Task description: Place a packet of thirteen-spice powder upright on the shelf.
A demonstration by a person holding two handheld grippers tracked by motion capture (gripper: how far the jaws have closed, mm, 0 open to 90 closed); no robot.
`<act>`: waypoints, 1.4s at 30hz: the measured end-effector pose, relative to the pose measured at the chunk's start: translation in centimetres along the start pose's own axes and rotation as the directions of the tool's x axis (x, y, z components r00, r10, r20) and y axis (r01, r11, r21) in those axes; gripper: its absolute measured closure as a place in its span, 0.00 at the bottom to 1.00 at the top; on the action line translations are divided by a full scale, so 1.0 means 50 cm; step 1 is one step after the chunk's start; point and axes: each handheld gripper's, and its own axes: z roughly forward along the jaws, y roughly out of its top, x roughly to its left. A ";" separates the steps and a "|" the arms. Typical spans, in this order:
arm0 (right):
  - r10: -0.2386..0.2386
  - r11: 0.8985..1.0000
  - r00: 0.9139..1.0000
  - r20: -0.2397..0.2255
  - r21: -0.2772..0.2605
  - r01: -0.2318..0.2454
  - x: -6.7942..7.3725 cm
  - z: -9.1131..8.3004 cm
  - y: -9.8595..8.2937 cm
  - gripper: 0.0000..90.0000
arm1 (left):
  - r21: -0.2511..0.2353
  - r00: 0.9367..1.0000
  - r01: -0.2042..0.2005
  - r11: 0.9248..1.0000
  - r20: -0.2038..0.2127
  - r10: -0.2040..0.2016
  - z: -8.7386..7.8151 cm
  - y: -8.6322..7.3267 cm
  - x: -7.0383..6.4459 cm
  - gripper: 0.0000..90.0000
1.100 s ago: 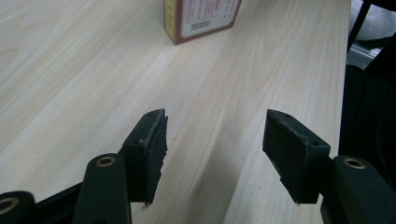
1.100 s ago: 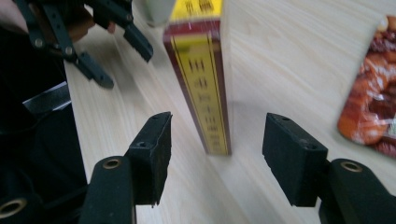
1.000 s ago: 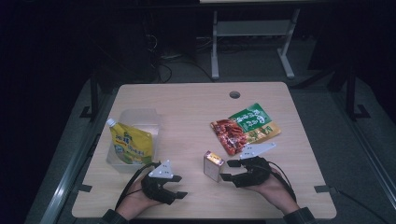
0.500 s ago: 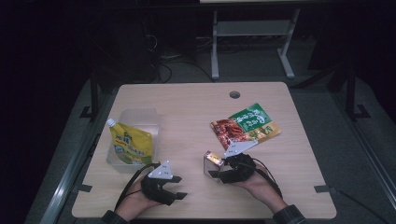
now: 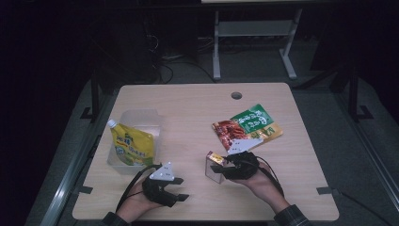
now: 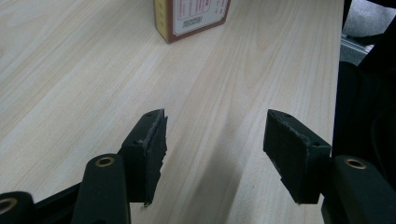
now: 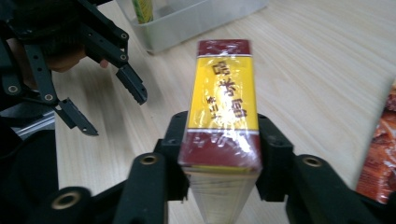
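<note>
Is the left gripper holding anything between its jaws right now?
No, the left gripper stands open over bare table, with the box lying farther ahead, untouched.

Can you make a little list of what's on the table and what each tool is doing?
Right tool: shut on the red and yellow box, a jaw on each side
Left tool: open, holding nothing, over bare table
Clear bin: at the table's left, with a yellow spout pouch leaning in it
Red packet and green packet: lying flat, overlapping, beyond the right tool
</note>
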 end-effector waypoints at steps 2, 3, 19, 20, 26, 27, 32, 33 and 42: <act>-0.011 1.000 1.000 0.003 -0.002 0.011 -0.001 -0.001 0.002 0.74 | 0.002 1.000 0.000 1.000 0.001 0.000 0.001 0.000 0.000 0.43; -0.014 1.000 1.000 0.001 -0.001 0.014 -0.001 -0.001 0.003 0.74 | 0.002 1.000 0.002 1.000 0.002 -0.002 0.001 0.000 0.000 0.43; -0.097 0.995 0.993 -0.062 0.021 0.099 -0.031 0.026 0.064 0.74 | -0.015 1.000 -0.014 1.000 -0.016 0.014 -0.009 0.004 -0.002 0.39; -0.103 0.994 0.993 -0.065 0.019 0.104 -0.035 0.031 0.069 0.74 | -0.022 1.000 -0.011 1.000 -0.017 0.011 -0.010 0.004 0.000 0.38; -0.155 0.987 0.983 -0.096 0.020 0.158 -0.046 0.059 0.108 0.74 | -0.031 1.000 0.021 0.999 -0.022 -0.021 -0.013 -0.001 0.003 0.37; -0.165 0.986 0.980 -0.111 0.019 0.168 -0.047 0.064 0.115 0.74 | -0.022 1.000 0.019 1.000 -0.024 -0.019 -0.013 -0.002 0.003 0.37; -0.212 0.976 0.969 -0.126 0.018 0.216 -0.052 0.084 0.148 0.74 | -0.024 1.000 0.012 1.000 -0.013 -0.012 -0.009 -0.003 0.004 0.37; -0.212 0.976 0.968 -0.131 0.016 0.216 -0.053 0.089 0.153 0.74 | -0.021 1.000 0.007 1.000 -0.012 -0.007 -0.010 -0.003 0.005 0.37; -0.236 0.970 0.959 -0.157 0.014 0.241 -0.057 0.135 0.194 0.74 | -0.007 1.000 -0.001 1.000 0.010 0.001 -0.006 -0.005 0.002 0.37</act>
